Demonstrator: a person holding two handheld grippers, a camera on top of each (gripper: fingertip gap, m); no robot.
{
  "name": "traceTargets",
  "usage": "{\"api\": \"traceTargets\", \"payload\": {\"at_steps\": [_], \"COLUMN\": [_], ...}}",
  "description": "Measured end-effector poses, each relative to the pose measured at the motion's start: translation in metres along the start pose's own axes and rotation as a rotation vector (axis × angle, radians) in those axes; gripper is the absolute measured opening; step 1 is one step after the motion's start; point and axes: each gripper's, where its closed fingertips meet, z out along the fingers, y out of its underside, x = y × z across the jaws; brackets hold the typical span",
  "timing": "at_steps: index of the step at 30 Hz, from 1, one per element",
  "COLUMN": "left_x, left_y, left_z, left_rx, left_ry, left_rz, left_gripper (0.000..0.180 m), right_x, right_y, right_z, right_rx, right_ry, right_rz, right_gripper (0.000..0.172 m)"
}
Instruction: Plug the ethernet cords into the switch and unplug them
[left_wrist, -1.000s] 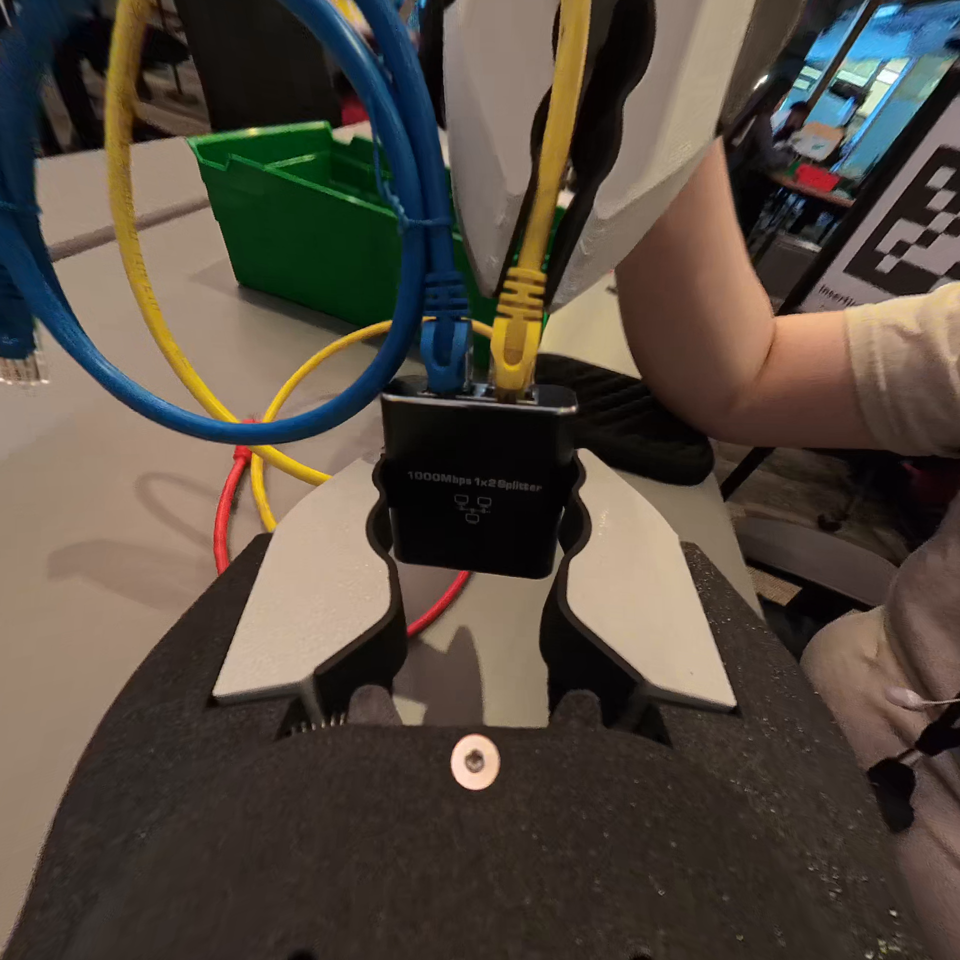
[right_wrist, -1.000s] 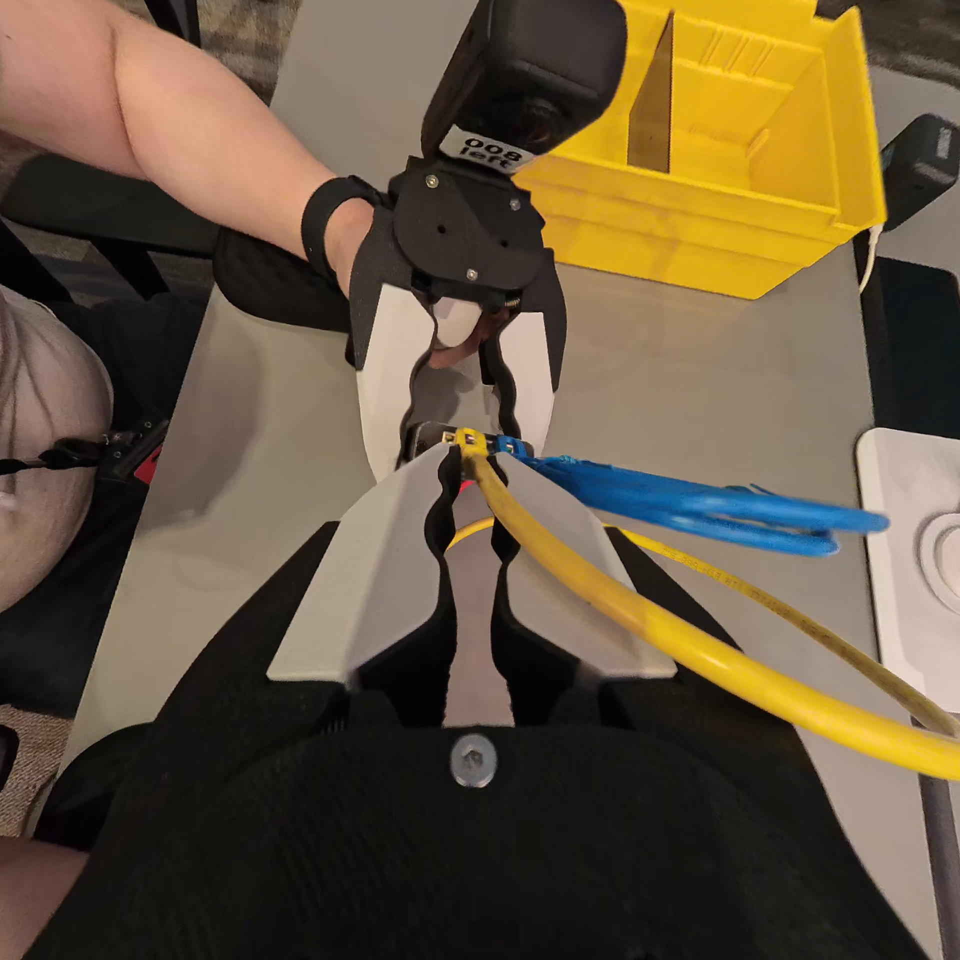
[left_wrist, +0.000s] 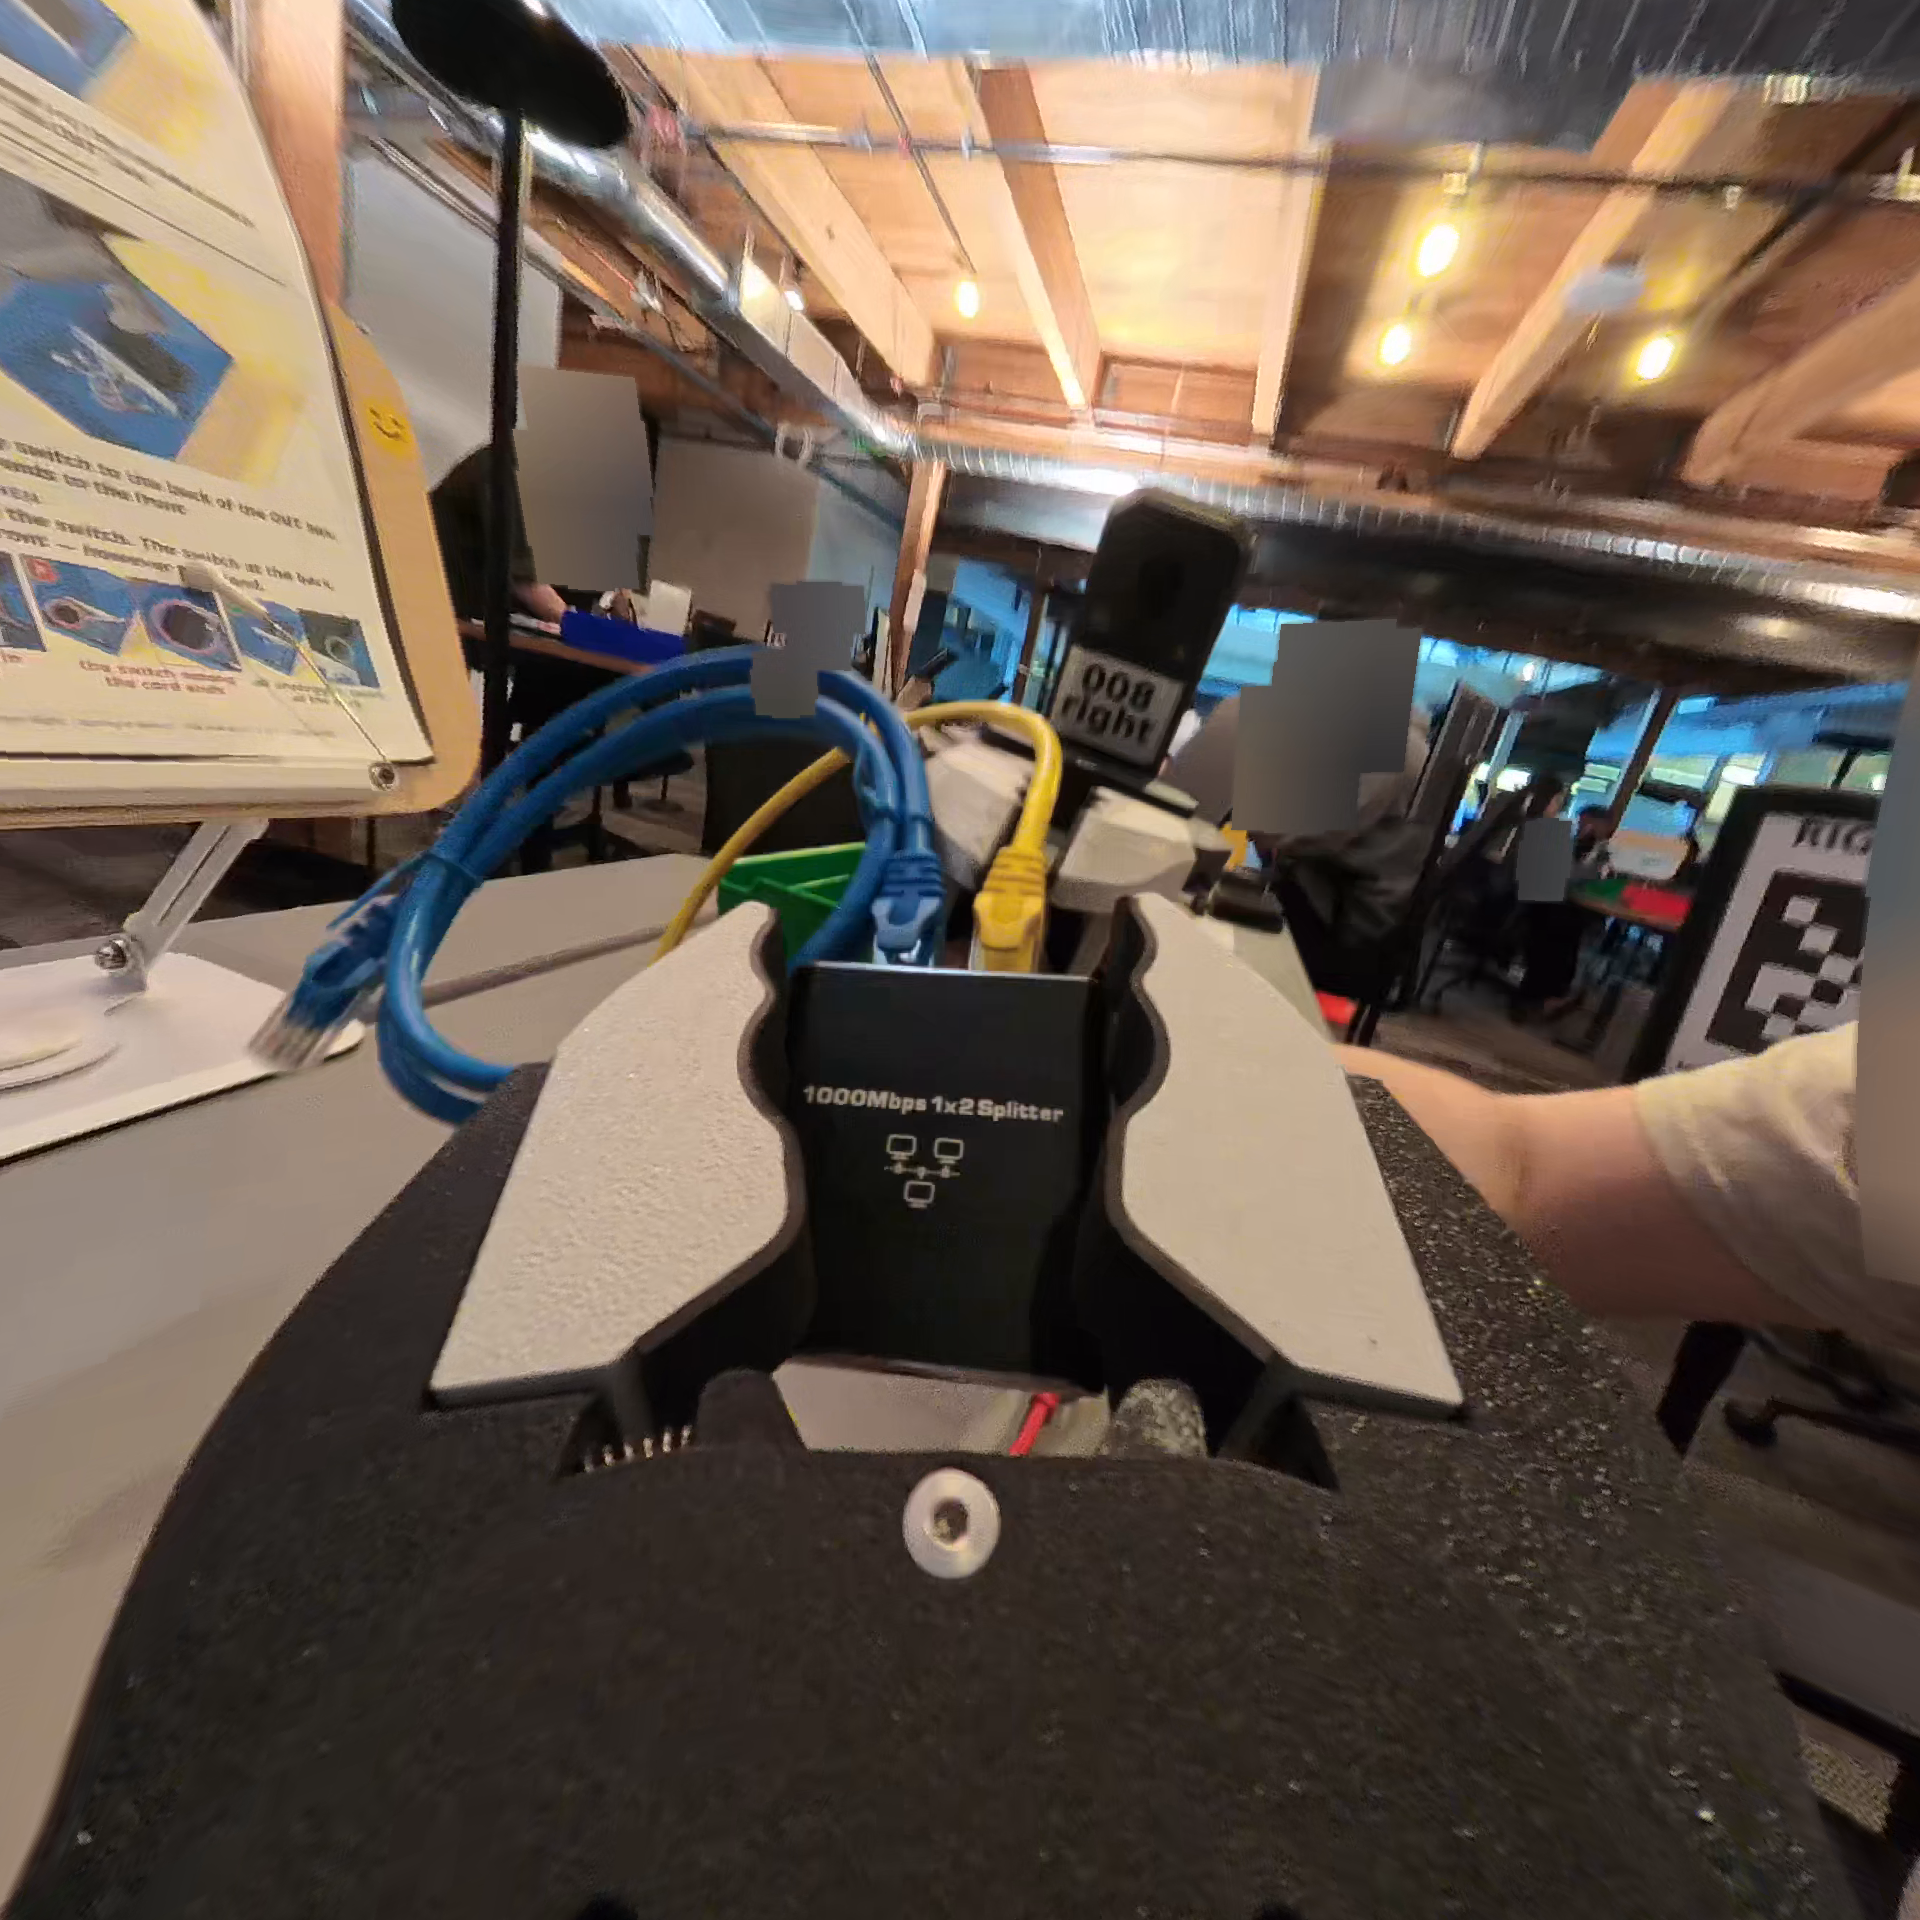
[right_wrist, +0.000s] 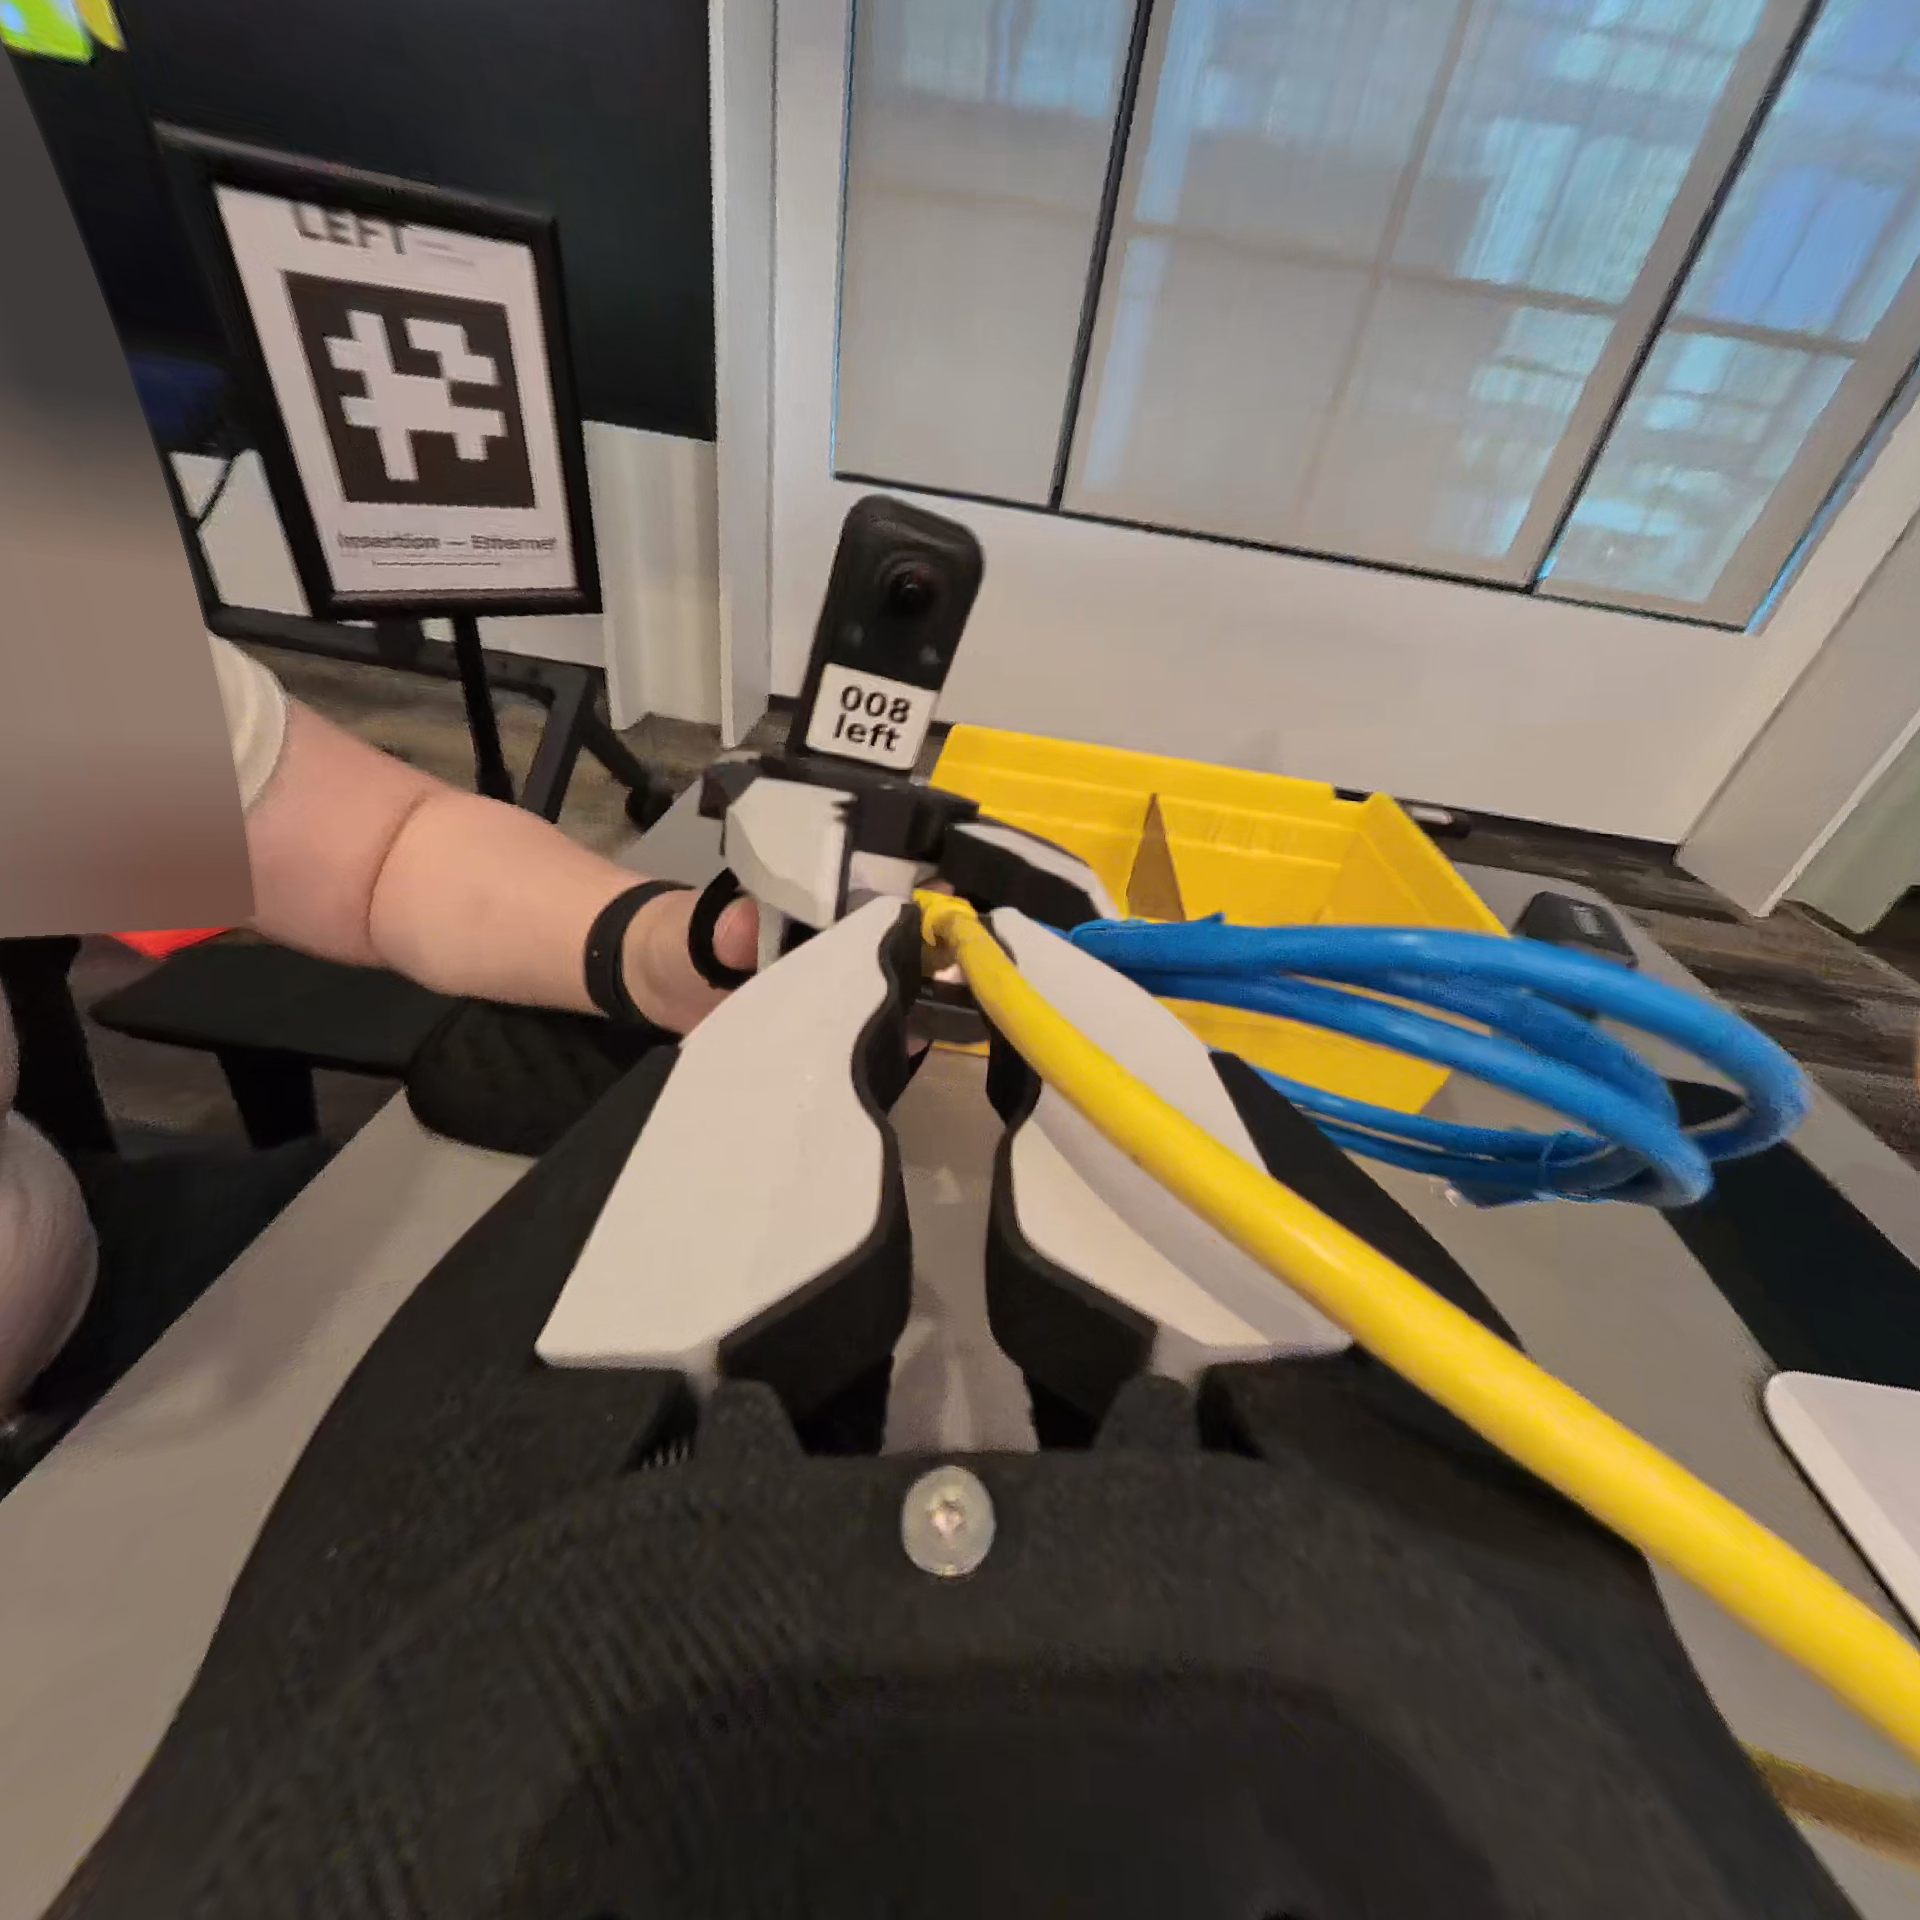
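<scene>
Left wrist view: grey table; seemingly timber-beamed ceiling

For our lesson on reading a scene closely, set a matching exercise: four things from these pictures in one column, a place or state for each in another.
Things
1. Black box-shaped switch
2. Yellow ethernet cord
3. Coiled blue ethernet cord
4. Green plastic bin

Places or states
A. standing on the table behind the cords
B. plugged in, free end dangling
C. clamped in the left gripper
D. gripped near its plug by the right gripper

Pairs: 1-C, 2-D, 3-B, 4-A
</scene>
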Motion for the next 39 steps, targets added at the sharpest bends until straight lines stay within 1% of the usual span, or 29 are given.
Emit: {"api": "traceTargets", "payload": {"at_steps": [1, 2, 3, 5, 8, 11, 16, 17, 20, 23, 26, 29, 31, 33, 36, 39], "left_x": [-0.002, -0.001, -0.005, -0.008, -0.01, -0.009, -0.005, -0.005, -0.01, -0.019, -0.026, -0.027, -0.024, -0.019, -0.005, 0.0], "left_y": [0.002, 0.002, 0.001, 0.001, 0.003, 0.005, 0.01, 0.008, -0.003, -0.01, -0.009, -0.001, 0.0, -0.003, -0.009, -0.013], "left_z": [0.0, 0.0, -0.001, -0.004, -0.004, -0.002, 0.001, 0.0, -0.005, -0.012, -0.012, -0.006, -0.003, -0.001, -0.001, -0.001], "left_rx": [-0.016, -0.029, -0.033, -0.03, -0.037, -0.041, -0.062, -0.056, -0.032, -0.019, 0.015, 0.019, 0.046, 0.083, 0.127, 0.135], "left_ry": [-0.003, 0.016, 0.001, 0.008, 0.023, 0.034, 0.049, 0.045, 0.004, -0.054, -0.089, -0.078, -0.047, -0.006, 0.053, 0.062], "left_rz": [-0.004, -0.035, -0.065, -0.058, -0.061, -0.066, -0.049, -0.039, 0.008, 0.056, 0.009, -0.072, -0.133, -0.165, -0.112, -0.073], "left_gripper": [0.053, 0.051, 0.049, 0.044, 0.044, 0.061, 0.07, 0.075, 0.085, 0.091, 0.096, 0.097, 0.096, 0.09, 0.084, 0.081], "right_x": [0.0, 0.0, 0.0, 0.001, 0.003, 0.006, 0.009, 0.009, 0.012, 0.017, 0.024, 0.025, 0.02, 0.017, 0.014, 0.013], "right_y": [0.0, -0.001, 0.0, 0.004, 0.006, 0.008, 0.005, 0.005, 0.004, -0.004, -0.021, -0.039, -0.047, -0.049, -0.048, -0.045], "right_z": [0.0, -0.001, -0.001, 0.001, 0.001, 0.0, -0.005, -0.005, -0.007, -0.015, -0.028, -0.04, -0.042, -0.04, -0.037, -0.035], "right_rx": [0.002, 0.0, -0.012, -0.036, -0.054, -0.068, -0.05, -0.051, -0.051, -0.027, 0.023, 0.102, 0.149, 0.185, 0.222, 0.243], "right_ry": [0.002, -0.006, -0.008, 0.014, 0.023, 0.039, 0.043, 0.048, 0.059, 0.087, 0.138, 0.172, 0.156, 0.141, 0.104, 0.085], "right_rz": [0.002, 0.013, 0.013, -0.001, 0.003, -0.006, 0.009, 0.008, 0.006, -0.002, -0.031, -0.075, -0.08, -0.079, -0.042, -0.014], "right_gripper": [0.011, 0.011, 0.011, 0.011, 0.011, 0.011, 0.011, 0.011, 0.011, 0.011, 0.011, 0.011, 0.011, 0.011, 0.011, 0.011]}}
